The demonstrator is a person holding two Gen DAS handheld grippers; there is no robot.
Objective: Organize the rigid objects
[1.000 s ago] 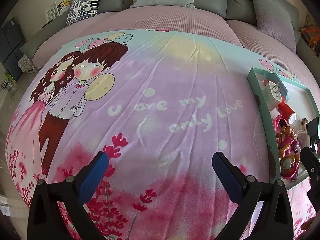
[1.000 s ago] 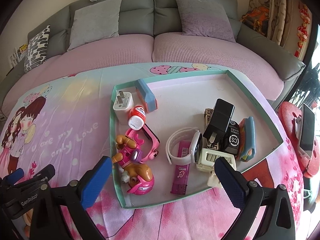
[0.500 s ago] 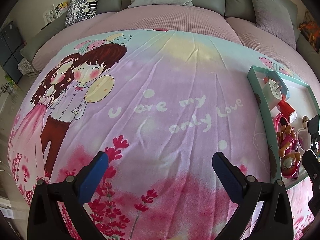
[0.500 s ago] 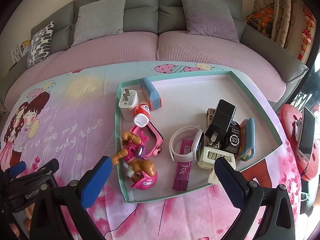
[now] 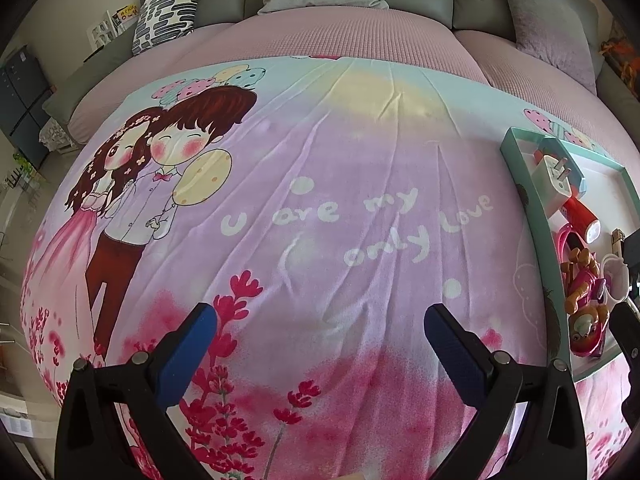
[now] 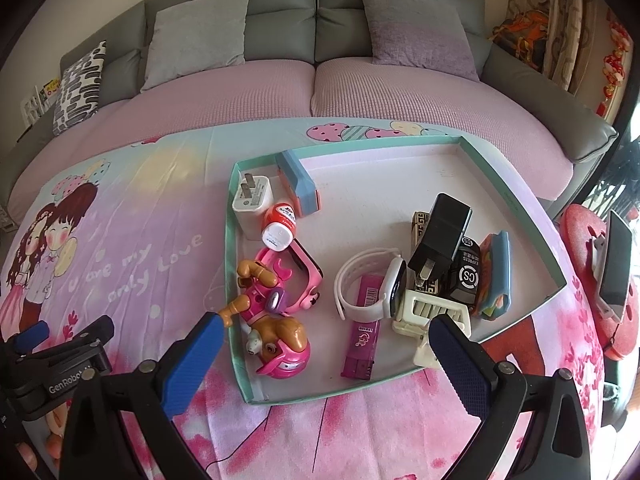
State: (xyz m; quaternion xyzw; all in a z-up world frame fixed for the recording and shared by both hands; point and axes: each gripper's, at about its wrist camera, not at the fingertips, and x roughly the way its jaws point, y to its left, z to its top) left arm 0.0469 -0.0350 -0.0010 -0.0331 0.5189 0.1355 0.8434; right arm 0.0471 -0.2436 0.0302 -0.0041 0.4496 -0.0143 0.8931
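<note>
1. Left wrist view: the left gripper (image 5: 320, 340) stands wide and holds nothing, above a cartoon-print blanket (image 5: 320, 208). The tray (image 5: 524, 184) lies far off to its right, only its left part showing, with the white charger (image 5: 554, 184) inside.
2. Right wrist view: the right gripper (image 6: 322, 354) is wide too and holds nothing, just before the tray's near rim. The whole tray shows here: pink dog toy (image 6: 276, 332), white watch (image 6: 372, 284), magenta lighter (image 6: 362, 332), black charger (image 6: 440, 236). Grey sofa (image 6: 320, 20) behind.
</note>
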